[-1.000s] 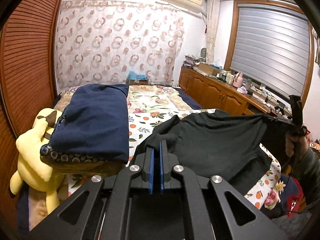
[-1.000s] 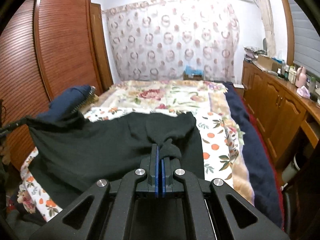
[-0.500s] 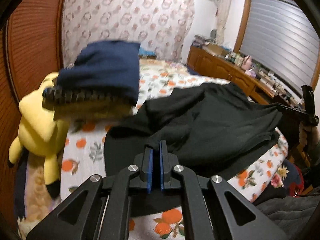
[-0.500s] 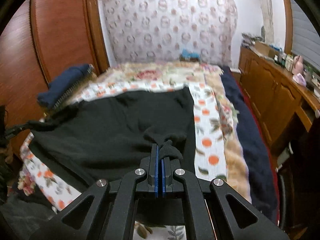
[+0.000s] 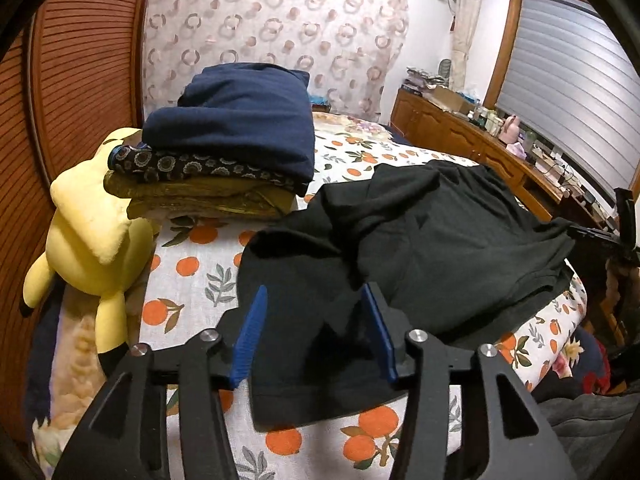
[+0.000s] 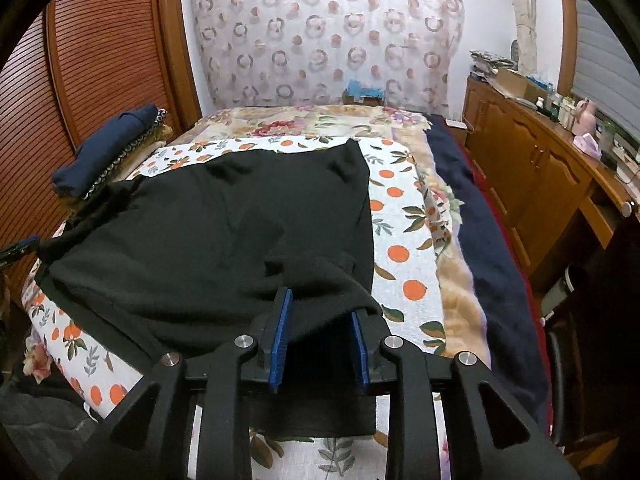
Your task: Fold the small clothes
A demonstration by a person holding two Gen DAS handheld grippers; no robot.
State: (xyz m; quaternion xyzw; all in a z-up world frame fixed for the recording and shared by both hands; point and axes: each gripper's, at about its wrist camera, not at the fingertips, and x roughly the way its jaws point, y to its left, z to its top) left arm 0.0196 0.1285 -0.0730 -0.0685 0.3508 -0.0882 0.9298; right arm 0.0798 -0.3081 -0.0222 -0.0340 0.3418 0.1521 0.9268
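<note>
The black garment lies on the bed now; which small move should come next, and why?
Probably draw both tools back: the left tool and right tool are open, and the black garment rests on the bed, ready for a new grip.

The bed point(image 6: 404, 248) wears an orange-print sheet. A black garment point(image 6: 224, 240) lies spread on it. Left of the garment sit a stack of folded clothes point(image 5: 228, 152) and a yellow plush toy point(image 5: 92, 232).
</note>
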